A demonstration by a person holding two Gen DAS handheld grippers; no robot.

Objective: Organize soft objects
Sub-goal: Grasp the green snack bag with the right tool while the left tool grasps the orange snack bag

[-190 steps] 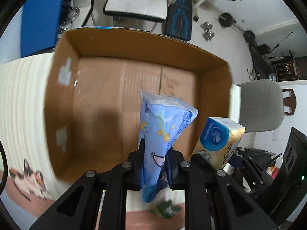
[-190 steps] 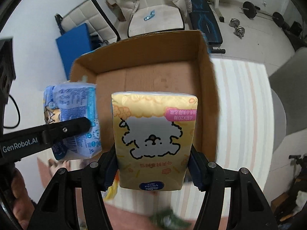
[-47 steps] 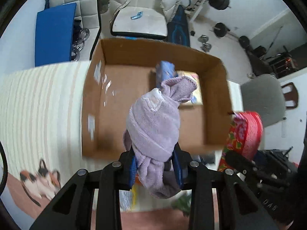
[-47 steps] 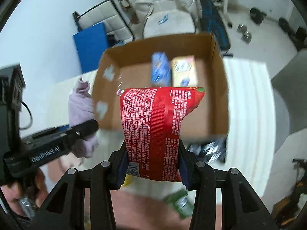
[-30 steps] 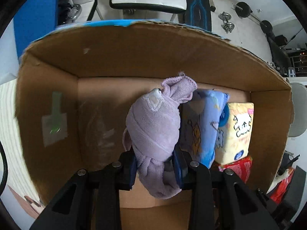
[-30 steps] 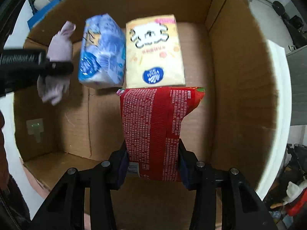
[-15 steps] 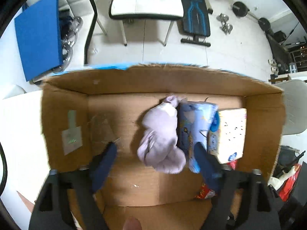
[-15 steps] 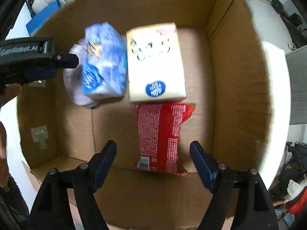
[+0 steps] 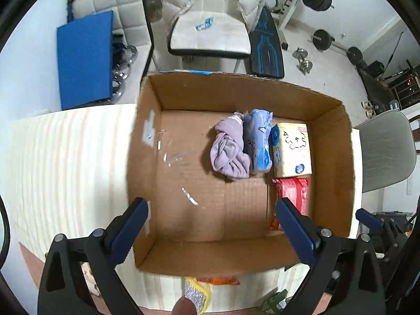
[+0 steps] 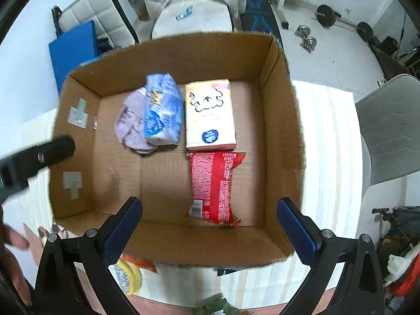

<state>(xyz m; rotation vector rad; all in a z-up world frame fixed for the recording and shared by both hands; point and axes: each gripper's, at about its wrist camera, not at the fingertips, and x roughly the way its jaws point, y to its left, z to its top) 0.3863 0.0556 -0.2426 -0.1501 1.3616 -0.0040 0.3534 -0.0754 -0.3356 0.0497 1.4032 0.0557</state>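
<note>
An open cardboard box (image 9: pixel 147 162) (image 10: pixel 286 131) stands on a striped table. Inside lie a lilac cloth (image 9: pixel 228 149) (image 10: pixel 130 128), a blue tissue pack (image 9: pixel 258 141) (image 10: pixel 162 113), a yellow tissue pack (image 9: pixel 292 149) (image 10: pixel 208 115) and a red packet (image 9: pixel 292 194) (image 10: pixel 212 186). My left gripper (image 9: pixel 211 214) is open and empty above the box's near side. My right gripper (image 10: pixel 208 211) is open and empty above the near wall, just short of the red packet.
Loose packets lie on the table in front of the box: a yellow-and-silver one (image 9: pixel 195 295) (image 10: pixel 126 279), an orange one (image 9: pixel 218 280) and a green one (image 9: pixel 273 300). A grey chair (image 9: pixel 386 152) stands at the right. Chairs and gym weights stand behind the table.
Both grippers have pulled back and up from the box, open and empty. The lilac cloth and red packet, let go half a second ago, stay lying in the box.
</note>
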